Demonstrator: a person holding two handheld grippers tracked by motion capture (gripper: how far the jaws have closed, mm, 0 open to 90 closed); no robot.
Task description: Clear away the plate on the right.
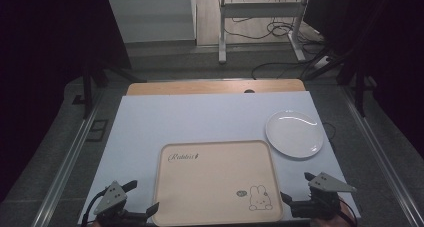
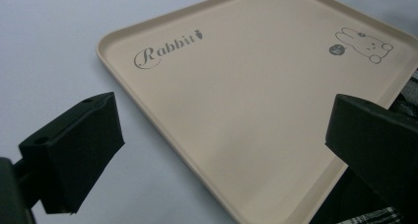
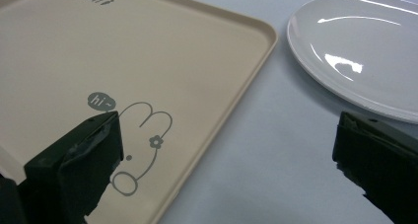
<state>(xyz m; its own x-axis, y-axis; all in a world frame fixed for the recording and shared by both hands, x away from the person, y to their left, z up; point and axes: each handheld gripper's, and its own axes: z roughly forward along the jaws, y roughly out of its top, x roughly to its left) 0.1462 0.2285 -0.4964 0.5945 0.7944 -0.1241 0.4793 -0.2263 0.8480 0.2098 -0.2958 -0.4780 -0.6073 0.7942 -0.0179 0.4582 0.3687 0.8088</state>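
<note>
Your left claw (image 1: pixel 141 197) and right claw (image 1: pixel 295 188) both stand released, grasping nothing, at the near corners of the beige tray (image 1: pixel 210 187). The tray lies flat on the white tabletop (image 1: pixel 200 117), rabbit print toward your right. A white plate (image 1: pixel 294 134) sits just beside its far right corner.

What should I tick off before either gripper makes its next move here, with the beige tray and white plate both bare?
1. Left gripper open, holding nothing: ok.
2. Right gripper open, holding nothing: ok.
3. Beige rabbit tray flat on the white mat, nothing on it: ok.
4. White plate bare, beside the tray's far right corner: ok.
5. Plate apart from the tray's rim: ok, narrow gap.
6. What the next move targets: cannot tell.
</note>
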